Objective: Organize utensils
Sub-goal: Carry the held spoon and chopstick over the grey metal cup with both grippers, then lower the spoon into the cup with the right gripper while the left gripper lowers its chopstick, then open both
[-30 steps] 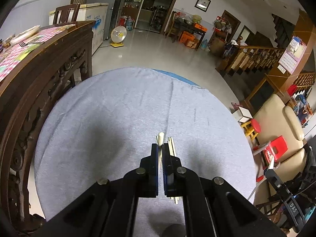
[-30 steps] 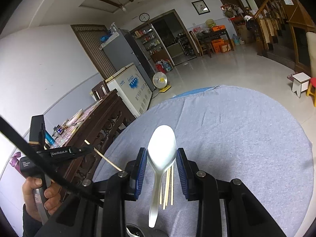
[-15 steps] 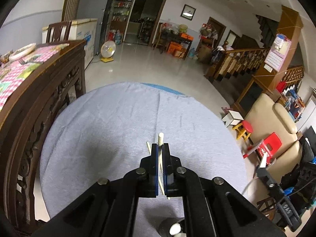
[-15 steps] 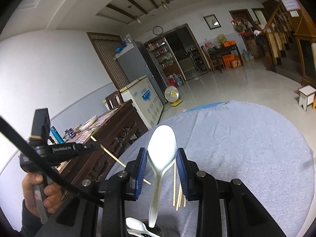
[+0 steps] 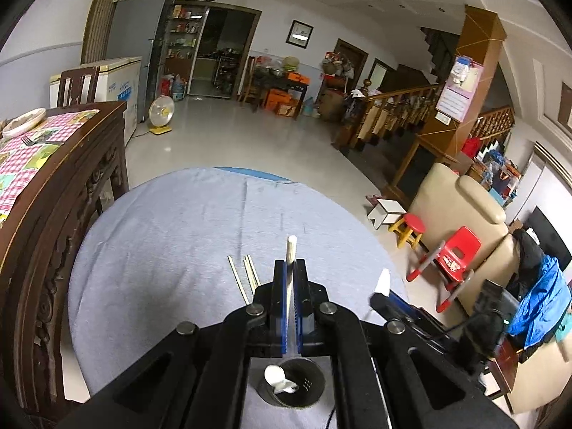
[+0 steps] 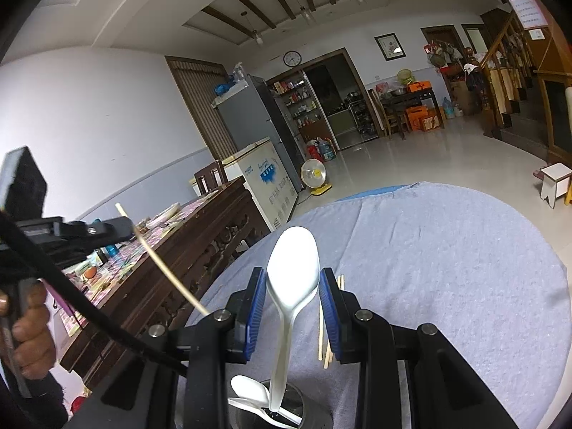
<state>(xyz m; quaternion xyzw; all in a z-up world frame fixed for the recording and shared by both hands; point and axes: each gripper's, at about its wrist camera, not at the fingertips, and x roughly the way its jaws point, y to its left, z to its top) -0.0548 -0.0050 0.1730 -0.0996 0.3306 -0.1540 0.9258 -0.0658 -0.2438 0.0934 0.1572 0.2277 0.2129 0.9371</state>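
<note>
In the left wrist view my left gripper [image 5: 291,268] is shut on a single pale chopstick [image 5: 291,250] whose tip sticks out forward. It hangs above a black cup [image 5: 307,393] with a white spoon [image 5: 280,380] in it. Several chopsticks [image 5: 246,279] lie on the grey cloth just beyond. In the right wrist view my right gripper [image 6: 293,279] is shut on a white spoon [image 6: 293,264], bowl up. Its handle points down into the cup [image 6: 314,418], beside other white spoons [image 6: 250,389]. The left gripper [image 6: 93,230] with its chopstick [image 6: 161,264] shows at the left.
The round table [image 5: 161,250] wears a grey-blue cloth. A dark carved wooden table [image 5: 53,186] with a checked cloth stands close on the left. A beige sofa [image 5: 461,207], a red chair [image 5: 457,250] and a small stool [image 5: 411,225] stand off the right edge.
My left gripper has risen and drawn back with the chopstick, so the cup now shows beneath it. My right gripper has shifted with the spoon, and the cup now shows under its handle.
</note>
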